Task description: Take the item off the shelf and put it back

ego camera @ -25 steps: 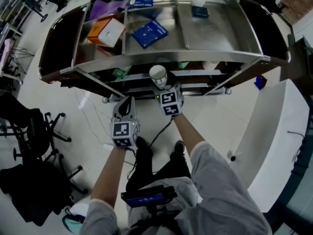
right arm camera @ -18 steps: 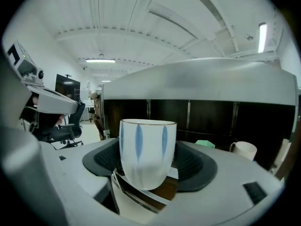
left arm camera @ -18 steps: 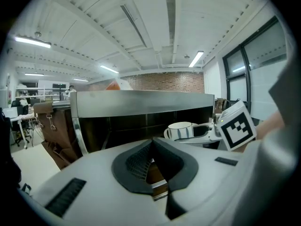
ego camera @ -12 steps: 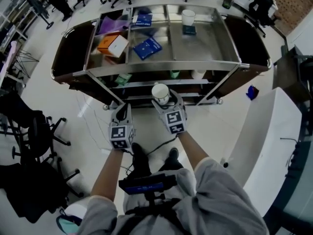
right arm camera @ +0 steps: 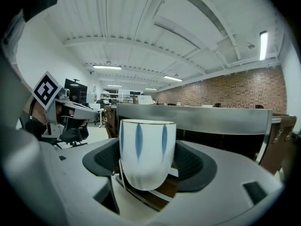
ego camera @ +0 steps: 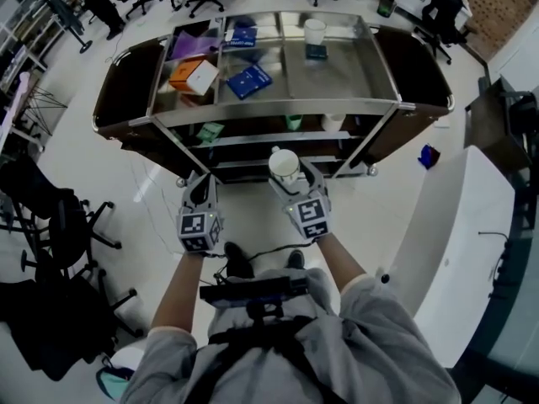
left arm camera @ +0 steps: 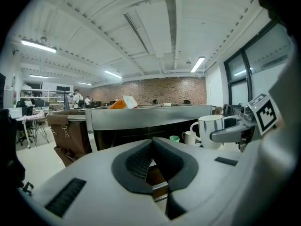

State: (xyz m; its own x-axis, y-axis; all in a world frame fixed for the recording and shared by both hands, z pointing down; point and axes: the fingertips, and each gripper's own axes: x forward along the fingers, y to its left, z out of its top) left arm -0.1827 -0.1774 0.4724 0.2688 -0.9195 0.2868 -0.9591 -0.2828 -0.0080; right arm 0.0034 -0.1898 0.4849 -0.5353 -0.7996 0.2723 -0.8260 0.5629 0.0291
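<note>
The metal shelf trolley [ego camera: 278, 110], seen from above, has a top tray split into compartments and lower shelves beneath; all positions below are given relative to it. The person [ego camera: 278, 343] stands on the floor at the trolley's front side, both forearms stretched toward it.

The right hand-held gripper [ego camera: 286, 173] is just outside the trolley's front rail, near its middle. Its jaws are spread wide and press on both sides of the striped cup [right arm camera: 146, 152]. The left hand-held gripper [left arm camera: 152, 149] is beside it, toward the trolley's left end as the person faces it, and also short of the rail. Its jaws are brought together with nothing between them.

An orange-and-white box [ego camera: 192, 76] lies in the left compartment of the trolley's top tray, in front of a purple item [ego camera: 192, 42]. A blue book [ego camera: 248, 80] lies in the next compartment, toward the front of the tray. A second blue book [ego camera: 244, 36] lies behind it, at the tray's rear.

The striped cup is white with blue vertical stripes. It is upright, resting on no shelf, and held in the air just in front of the trolley's front rail.

A plain white cup [ego camera: 314, 30] stands at the rear of the top tray, just behind a small dark item [ego camera: 316, 51]. A white mug [ego camera: 333, 122] and a small green cup [ego camera: 293, 122] stand on a lower shelf just below the front rail. A green item [ego camera: 210, 130] lies on that level toward the trolley's left end
</note>
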